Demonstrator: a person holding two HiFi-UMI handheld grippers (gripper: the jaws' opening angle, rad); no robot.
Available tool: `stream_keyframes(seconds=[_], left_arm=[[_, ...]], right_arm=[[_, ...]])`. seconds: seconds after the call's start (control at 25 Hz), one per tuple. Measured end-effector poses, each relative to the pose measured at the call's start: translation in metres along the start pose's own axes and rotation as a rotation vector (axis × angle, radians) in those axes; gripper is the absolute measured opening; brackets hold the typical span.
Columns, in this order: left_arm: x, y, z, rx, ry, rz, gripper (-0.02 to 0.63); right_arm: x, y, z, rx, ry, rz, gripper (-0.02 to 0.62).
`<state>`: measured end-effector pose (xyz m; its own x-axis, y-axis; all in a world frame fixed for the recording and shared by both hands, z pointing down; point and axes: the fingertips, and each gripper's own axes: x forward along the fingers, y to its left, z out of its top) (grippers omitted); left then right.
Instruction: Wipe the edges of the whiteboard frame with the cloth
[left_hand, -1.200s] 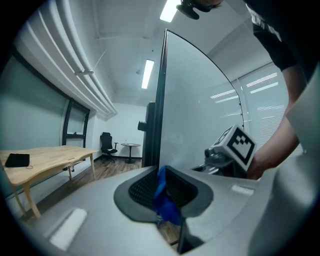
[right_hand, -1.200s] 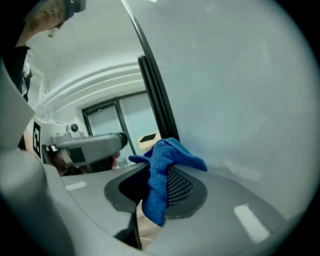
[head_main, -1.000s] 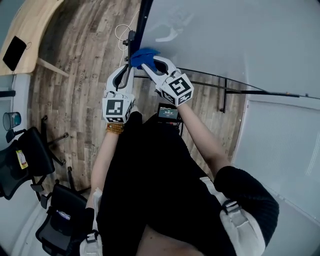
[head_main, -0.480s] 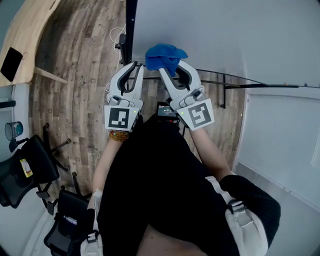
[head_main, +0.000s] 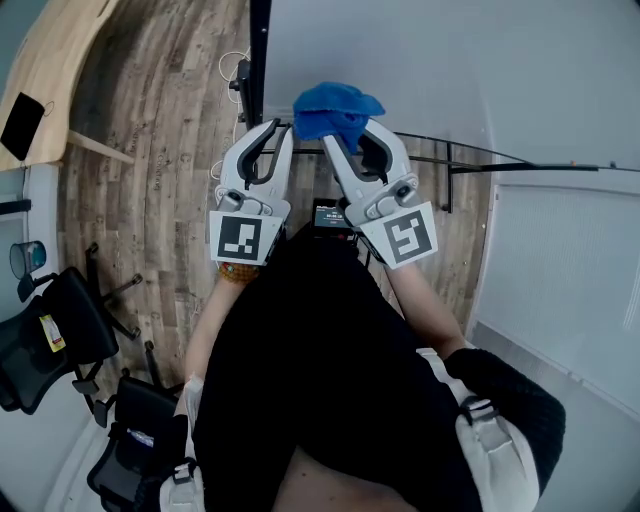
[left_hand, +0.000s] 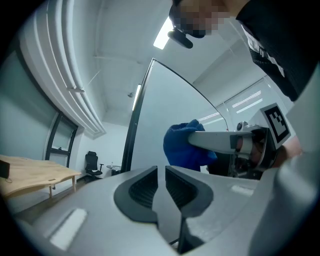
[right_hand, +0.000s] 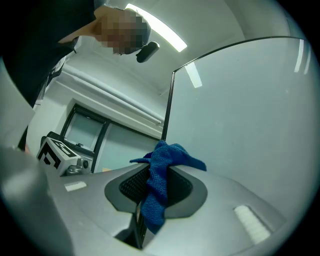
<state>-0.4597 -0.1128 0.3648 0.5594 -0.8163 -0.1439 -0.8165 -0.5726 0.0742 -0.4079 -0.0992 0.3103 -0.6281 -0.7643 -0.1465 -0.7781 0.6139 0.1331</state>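
The whiteboard's black frame edge runs up the head view left of the white board surface. A blue cloth is bunched in front of the board surface, just right of that edge. My right gripper is shut on it; the right gripper view shows the cloth pinched between the dark pads, with the frame edge beyond. My left gripper is beside it, below the frame edge, jaws together and holding nothing. In the left gripper view the cloth sits right of the frame.
The wooden floor lies below, with a white cable by the frame's foot. A wooden desk stands at the upper left and black office chairs at the left. The board's black stand bar runs to the right.
A second ago the cloth was against the black frame edge; my right gripper has carried it right, off the edge and over the board surface. The left gripper shifted slightly right.
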Motion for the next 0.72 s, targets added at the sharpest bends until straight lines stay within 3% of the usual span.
stream_keyframes(seconds=[0.56,0.72], left_arm=[[-0.015,0.03,-0.002,0.012,0.006,0.081,0.04],[-0.028,0.01,0.0,0.009,0.011,0.101,0.04]], right_arm=[[0.022,0.014,-0.006,0.03,0.002,0.063,0.103],[0.001,0.019,0.004,0.06,-0.004,0.078,0.101]])
